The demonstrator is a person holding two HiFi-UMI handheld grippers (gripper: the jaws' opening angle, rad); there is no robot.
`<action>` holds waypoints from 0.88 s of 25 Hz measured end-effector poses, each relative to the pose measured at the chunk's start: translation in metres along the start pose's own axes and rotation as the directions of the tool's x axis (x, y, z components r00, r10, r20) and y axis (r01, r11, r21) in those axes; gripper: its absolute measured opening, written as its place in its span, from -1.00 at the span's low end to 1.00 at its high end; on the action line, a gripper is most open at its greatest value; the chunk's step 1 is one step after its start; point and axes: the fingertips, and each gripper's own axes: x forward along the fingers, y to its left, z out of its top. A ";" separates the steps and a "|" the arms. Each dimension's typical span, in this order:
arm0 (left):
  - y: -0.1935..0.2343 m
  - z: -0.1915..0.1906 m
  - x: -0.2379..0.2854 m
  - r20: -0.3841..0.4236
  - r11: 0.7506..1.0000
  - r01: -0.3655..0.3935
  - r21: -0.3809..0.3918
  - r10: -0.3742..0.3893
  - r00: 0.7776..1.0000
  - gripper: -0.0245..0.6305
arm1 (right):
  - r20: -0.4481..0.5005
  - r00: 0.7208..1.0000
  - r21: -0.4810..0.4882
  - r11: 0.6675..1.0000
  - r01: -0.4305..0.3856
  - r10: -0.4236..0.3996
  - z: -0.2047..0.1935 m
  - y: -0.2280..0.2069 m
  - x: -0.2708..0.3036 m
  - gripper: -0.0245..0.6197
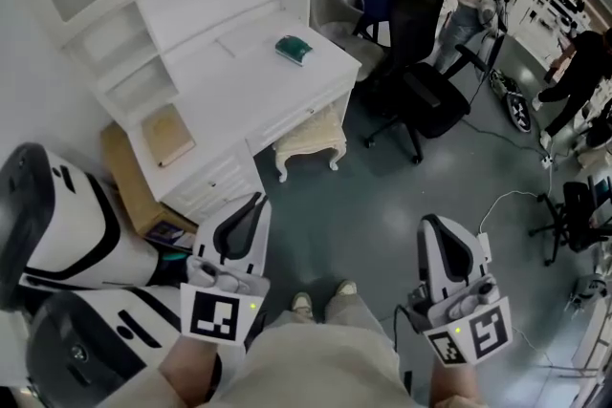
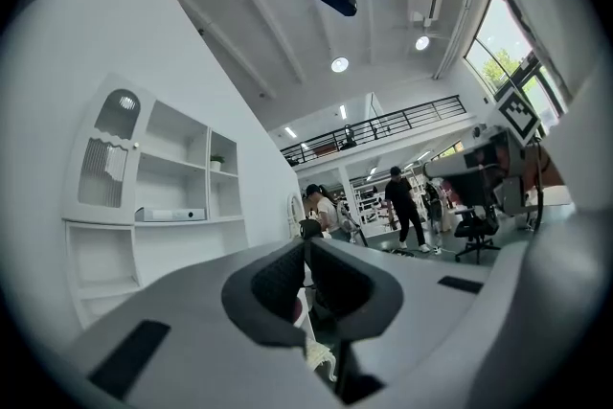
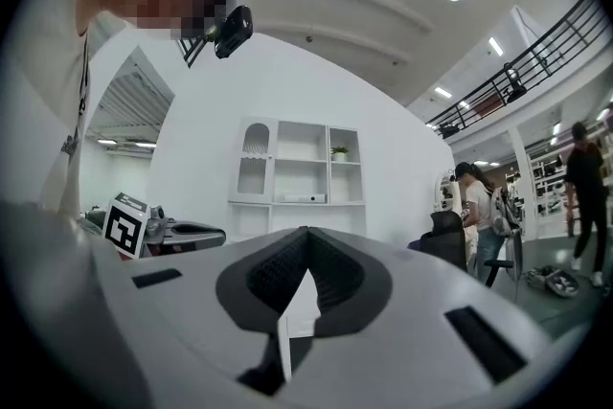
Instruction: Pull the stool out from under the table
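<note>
Open-plan room, white desk (image 1: 277, 62). Approach step: both grippers (image 1: 232, 248) (image 1: 449, 268) empty, jaws pressed together; stool (image 1: 311, 140) well ahead, must step closer.

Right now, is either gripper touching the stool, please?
No, the head view shows the left gripper and right gripper both clear of the stool, which stands partly under the table.

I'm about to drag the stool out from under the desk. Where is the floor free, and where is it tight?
Free: the grey floor between the stool and your shoes, widening to the right. Tight: the black office chair stands close on the stool's right, and a white machine fills the floor at your left.
</note>
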 end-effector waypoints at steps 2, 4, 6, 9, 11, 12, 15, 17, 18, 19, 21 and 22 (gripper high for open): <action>-0.001 0.000 0.000 0.001 1.000 0.002 -0.005 -0.002 1.000 -0.81 | 0.023 1.000 0.009 1.000 0.006 -0.007 0.003 -0.001 -0.004 -0.86; -0.002 0.000 0.002 0.002 1.000 0.006 0.010 -0.006 1.000 -0.81 | 0.048 0.999 0.009 1.000 0.003 -0.003 0.007 -0.002 -0.006 -0.86; -0.001 0.000 0.007 0.012 1.000 0.005 0.019 -0.005 1.000 -0.81 | 0.056 0.998 -0.005 1.000 0.000 0.000 0.007 -0.004 -0.004 -0.86; -0.001 -0.002 0.014 0.025 1.000 -0.001 0.015 0.000 1.000 -0.81 | 0.047 0.999 -0.017 1.000 -0.005 0.006 0.001 -0.010 0.001 -0.86; -0.003 -0.006 0.020 0.022 1.000 -0.003 0.023 0.003 1.000 -0.81 | 0.041 0.999 -0.017 1.000 -0.009 0.010 -0.006 -0.017 0.004 -0.86; -0.004 -0.009 0.025 0.020 1.000 -0.007 0.029 0.006 1.000 -0.81 | 0.040 0.999 -0.016 1.000 -0.012 0.013 -0.010 -0.021 0.007 -0.86; -0.002 -0.016 0.043 0.012 0.999 -0.025 0.032 0.025 1.000 -0.81 | 0.027 0.999 -0.010 1.000 -0.026 0.027 -0.021 -0.039 0.022 -0.86; 0.000 -0.021 0.059 0.000 0.999 -0.035 0.031 0.035 0.999 -0.81 | 0.014 0.999 -0.006 0.999 -0.038 0.038 -0.026 -0.054 0.036 -0.86; 0.002 -0.024 0.068 -0.008 0.999 -0.039 0.031 0.039 0.999 -0.81 | 0.009 0.999 -0.004 0.999 -0.044 0.044 -0.028 -0.063 0.044 -0.86; 0.003 -0.026 0.078 -0.016 0.999 -0.043 0.033 0.044 0.999 -0.81 | 0.004 0.999 0.000 0.999 -0.052 0.052 -0.029 -0.072 0.052 -0.86; 0.006 -0.031 0.101 -0.029 0.998 -0.053 0.041 0.054 0.998 -0.81 | -0.003 0.998 0.010 0.998 -0.069 0.069 -0.033 -0.091 0.070 -0.86; 0.007 -0.033 0.114 -0.037 0.997 -0.058 0.044 0.060 0.998 -0.81 | -0.006 0.997 0.014 0.997 -0.078 0.078 -0.035 -0.102 0.080 -0.86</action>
